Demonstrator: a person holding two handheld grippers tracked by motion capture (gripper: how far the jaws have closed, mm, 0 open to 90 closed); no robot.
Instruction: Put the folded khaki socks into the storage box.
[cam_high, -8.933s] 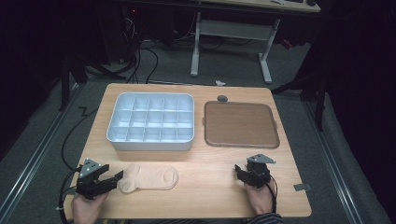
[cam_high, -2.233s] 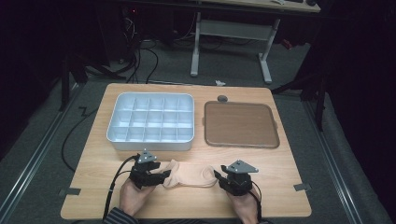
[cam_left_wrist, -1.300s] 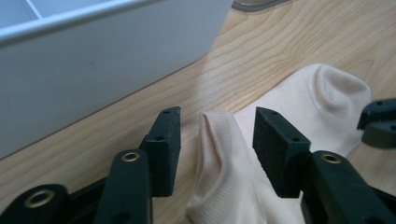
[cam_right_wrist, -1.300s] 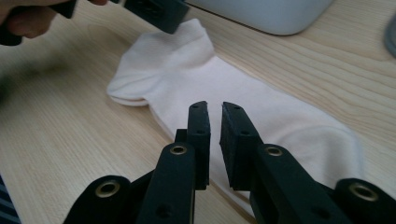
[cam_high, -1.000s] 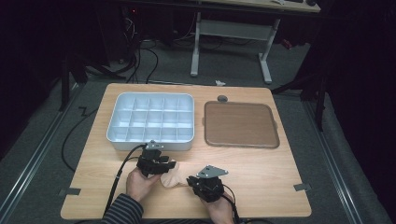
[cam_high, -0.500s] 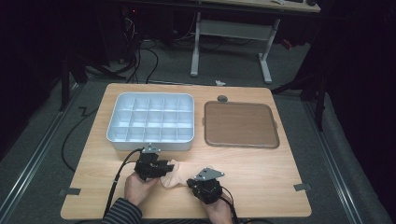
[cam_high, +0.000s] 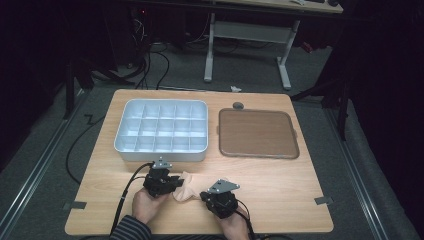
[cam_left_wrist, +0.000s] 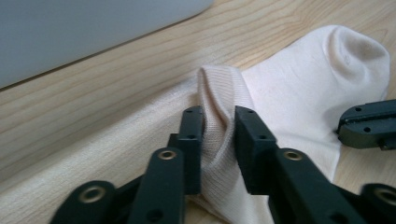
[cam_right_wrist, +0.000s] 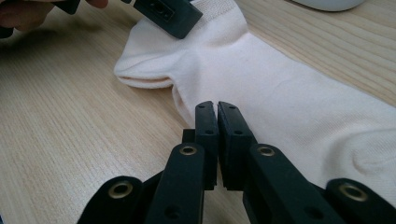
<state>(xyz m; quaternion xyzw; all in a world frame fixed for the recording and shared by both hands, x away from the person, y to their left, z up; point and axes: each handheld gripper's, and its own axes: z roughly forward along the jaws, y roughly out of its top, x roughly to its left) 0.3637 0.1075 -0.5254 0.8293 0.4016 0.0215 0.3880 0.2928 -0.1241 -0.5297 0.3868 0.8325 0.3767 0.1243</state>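
Cream sock (cam_high: 186, 188) is lying bunched near the table's (cam_high: 280, 192) front edge, left of centre; R gripper (cam_right_wrist: 217, 109) is clenching its jaws tight on the sock's edge, pads nearly meeting w/ thin fabric between; L gripper (cam_left_wrist: 218, 122) has just been closing, jaws now pinching a raised fold of ribbed cuff; both hands are resting at the front edge; further back, white compartment tray (cam_high: 162, 131) is sitting toward the back-left corner, brown mat (cam_high: 257, 133) just beside it toward back-right.
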